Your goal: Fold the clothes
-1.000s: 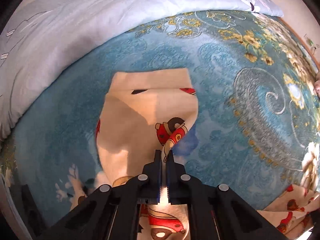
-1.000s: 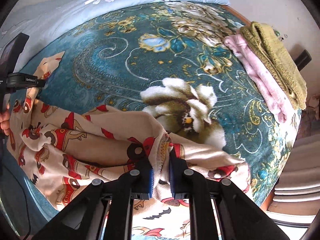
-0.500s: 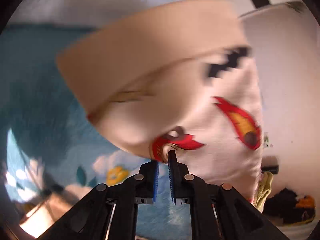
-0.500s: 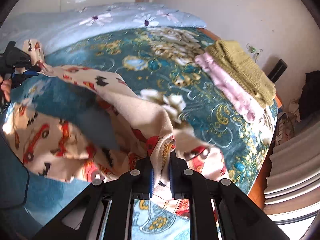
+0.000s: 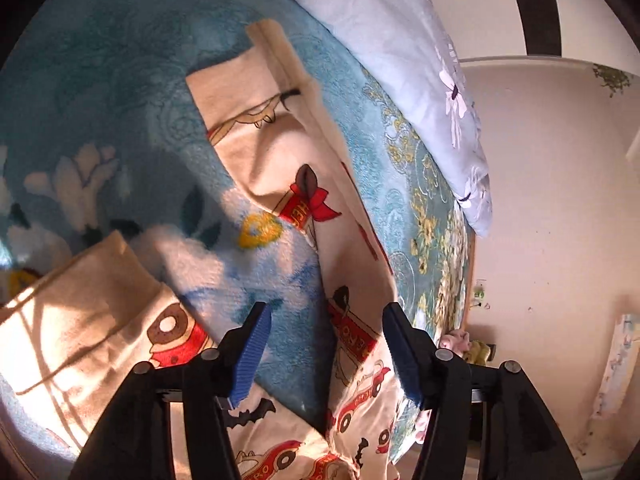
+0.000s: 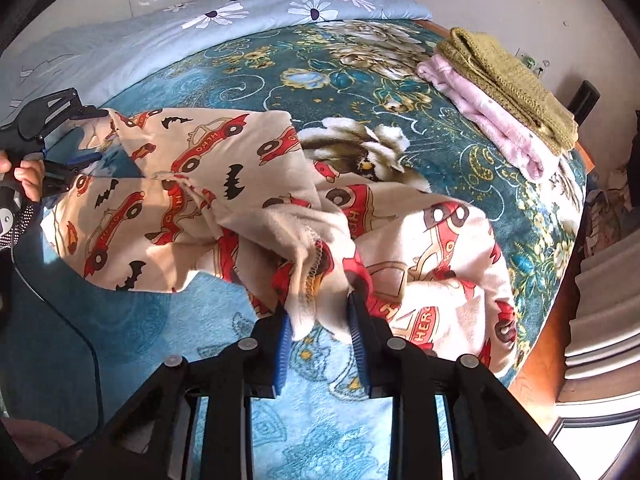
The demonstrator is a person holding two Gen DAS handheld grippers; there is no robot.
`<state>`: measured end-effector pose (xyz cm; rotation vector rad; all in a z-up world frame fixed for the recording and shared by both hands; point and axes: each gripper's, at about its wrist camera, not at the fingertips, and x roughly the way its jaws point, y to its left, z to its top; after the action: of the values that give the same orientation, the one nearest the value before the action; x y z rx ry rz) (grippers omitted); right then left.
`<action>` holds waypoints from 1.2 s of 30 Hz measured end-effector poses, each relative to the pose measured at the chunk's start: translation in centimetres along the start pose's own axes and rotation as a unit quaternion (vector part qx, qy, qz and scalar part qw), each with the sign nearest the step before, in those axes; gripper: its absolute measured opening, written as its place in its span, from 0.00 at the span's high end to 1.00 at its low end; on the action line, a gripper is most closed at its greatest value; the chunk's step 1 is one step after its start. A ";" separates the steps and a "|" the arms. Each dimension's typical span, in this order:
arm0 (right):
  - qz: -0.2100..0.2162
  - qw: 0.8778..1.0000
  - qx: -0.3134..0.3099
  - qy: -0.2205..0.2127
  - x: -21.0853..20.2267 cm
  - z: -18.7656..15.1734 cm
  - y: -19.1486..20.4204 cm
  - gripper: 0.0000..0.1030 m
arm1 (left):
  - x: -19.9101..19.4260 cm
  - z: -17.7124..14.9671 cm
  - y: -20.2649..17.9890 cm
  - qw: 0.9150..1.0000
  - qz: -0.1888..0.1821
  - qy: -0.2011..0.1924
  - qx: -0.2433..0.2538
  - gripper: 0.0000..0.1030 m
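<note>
- Since half a second ago, both our grippers have let go: the left gripper [image 5: 326,320] was shut on a cream edge of the garment and now its blue pads [image 5: 254,344] stand wide apart with nothing between them.
- Our right gripper [image 6: 318,316] was pinched on the stitched hem; now its jaws are partly open, and the hem of the pyjama garment [image 6: 224,184] only hangs loosely in the gap, not gripped.
- We see the pyjama garment, cream with red cars and black bats, lying crumpled and half folded on the teal blanket [image 6: 360,64], toward the near edge of the blanket.
- One flat part of the garment spreads to the left over the blanket, and a bunched part lies to the right, near the blanket's right edge.
- In the left wrist view, a long strip of the same garment [image 5: 280,128] runs away from our left gripper across the blanket [image 5: 100,80], with the blanket showing directly under the open jaws.
- At the far right corner of the blanket rests a small stack: an olive knit piece [image 6: 508,76] on top of a pink fleecy piece [image 6: 492,120].
- Beyond the far side of the blanket lies a pale blue quilt with daisies [image 6: 224,20].
- At the left side of the blanket, in the right wrist view, a hand [image 6: 28,178] holds the left gripper [image 6: 86,136].
</note>
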<state>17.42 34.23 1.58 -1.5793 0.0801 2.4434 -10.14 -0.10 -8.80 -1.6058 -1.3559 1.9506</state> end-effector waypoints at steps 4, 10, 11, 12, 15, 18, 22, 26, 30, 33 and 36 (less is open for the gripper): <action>0.055 0.997 0.061 -0.001 -1.0 -0.9 -2.1 0.61 | 1.1 0.2 0.0 1.000 0.017 0.015 -0.003 0.34; 0.095 0.978 0.185 -0.016 -1.6 -0.3 -8.3 0.48 | 2.7 1.1 -1.1 0.998 0.058 0.006 0.009 0.36; 0.091 0.974 0.208 -0.016 -1.4 0.0 -9.6 0.48 | 2.8 1.4 -1.4 0.997 0.075 0.005 0.016 0.47; 0.088 0.969 0.231 -0.015 -1.2 0.1 -10.9 0.48 | 2.6 1.5 -1.7 0.996 0.089 0.001 0.025 0.61; 0.083 0.953 0.291 -0.014 -0.9 0.1 -14.1 0.48 | 0.9 1.7 -3.0 0.991 0.104 -0.043 0.065 0.97; 0.082 0.944 0.320 -0.019 -1.1 -0.7 -15.5 0.48 | -1.6 1.8 -4.5 0.981 0.117 -0.123 0.095 0.96; 0.087 0.941 0.326 -0.004 -0.4 -2.8 -15.4 0.48 | -3.1 2.4 -4.6 0.964 0.181 -0.171 0.090 0.96; 0.098 0.940 0.326 -0.005 0.3 -2.3 -15.8 0.48 | -2.7 1.7 -2.5 0.977 0.178 -0.115 0.039 0.94; 0.110 0.942 0.317 -0.017 1.0 0.3 -16.4 0.46 | -1.3 -2.0 -2.0 0.987 0.150 -0.036 0.044 0.89; 0.115 0.961 0.250 -0.012 2.4 4.5 -15.3 0.46 | 0.3 -5.7 -2.3 0.989 0.134 0.024 0.063 0.60; 0.127 0.976 0.175 0.034 5.4 8.5 -13.1 0.46 | 2.3 -9.3 -2.9 0.983 0.127 0.095 0.088 0.52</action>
<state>10.64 49.29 1.27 -1.5688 0.7257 2.3802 -3.79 7.55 -7.46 -1.8967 -0.9178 1.9286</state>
